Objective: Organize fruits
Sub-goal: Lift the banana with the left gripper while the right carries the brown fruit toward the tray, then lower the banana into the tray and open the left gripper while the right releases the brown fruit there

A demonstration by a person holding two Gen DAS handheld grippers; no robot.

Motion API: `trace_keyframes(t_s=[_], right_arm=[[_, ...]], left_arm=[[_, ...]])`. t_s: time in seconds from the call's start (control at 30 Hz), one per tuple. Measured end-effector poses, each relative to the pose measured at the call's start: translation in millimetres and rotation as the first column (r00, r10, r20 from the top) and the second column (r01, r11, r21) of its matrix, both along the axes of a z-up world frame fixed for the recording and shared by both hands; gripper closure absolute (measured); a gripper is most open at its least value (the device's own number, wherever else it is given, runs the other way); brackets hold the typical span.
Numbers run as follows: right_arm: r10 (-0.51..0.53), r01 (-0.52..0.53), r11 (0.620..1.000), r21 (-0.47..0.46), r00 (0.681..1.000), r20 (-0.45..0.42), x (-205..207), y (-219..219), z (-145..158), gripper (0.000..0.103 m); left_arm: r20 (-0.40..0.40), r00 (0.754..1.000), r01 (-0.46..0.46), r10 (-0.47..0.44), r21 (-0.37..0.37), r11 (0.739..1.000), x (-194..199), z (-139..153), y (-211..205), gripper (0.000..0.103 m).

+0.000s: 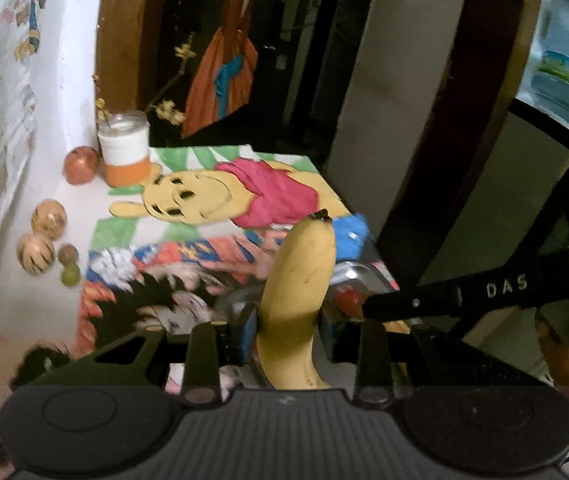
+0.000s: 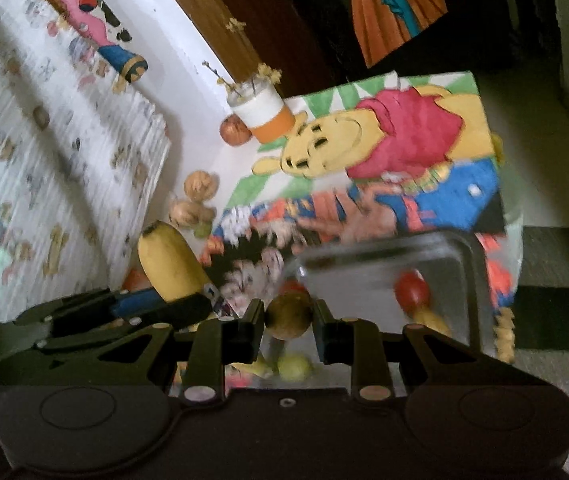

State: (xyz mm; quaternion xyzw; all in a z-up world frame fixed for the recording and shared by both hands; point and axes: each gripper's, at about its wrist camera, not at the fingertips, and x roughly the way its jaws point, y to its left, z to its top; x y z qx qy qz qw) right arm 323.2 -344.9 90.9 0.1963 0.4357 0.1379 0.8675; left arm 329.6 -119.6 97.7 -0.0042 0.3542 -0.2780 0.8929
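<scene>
In the left wrist view my left gripper [image 1: 287, 330] is shut on a yellow banana [image 1: 300, 272], which stands up between the blue pads with its dark tip on top. My right gripper [image 2: 289, 322] is shut on a small round brown fruit [image 2: 288, 314] above a metal tray [image 2: 458, 264]. A red fruit [image 2: 410, 288] and a yellow-green fruit [image 2: 294, 366] lie in that tray. The right wrist view shows the banana [image 2: 170, 264] and left gripper [image 2: 156, 304] to the left. In the left wrist view, the right gripper [image 1: 388, 304] reaches in from the right over the tray [image 1: 358, 274].
A cartoon-printed cloth [image 1: 212, 196] covers the table. Near the white wall stand a white-and-orange jar [image 1: 124, 152], a red apple [image 1: 80, 165], two striped round fruits [image 1: 49, 218], a small brown one [image 1: 68, 254] and a green one [image 1: 70, 276]. The table edge drops off at right.
</scene>
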Motion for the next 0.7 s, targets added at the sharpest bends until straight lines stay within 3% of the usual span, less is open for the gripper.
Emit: trace_keyframes(t_s=[0.37,0.7], right_arm=[[-0.017,0.016,1.000,-0.025,0.997,-0.074,-73,-20,-21,0.075],[-0.003,-0.011,0.992,-0.126,0.994,-0.113,-102,-25,-40,0.075]], left_arm=[[-0.108,0.990,0.084,-0.087,-0.028,0.996,-57,-11,-13,0.068],[-0.294,0.952,0.067,-0.082,-0.061,0.996,-57,-35,-18,0.068]])
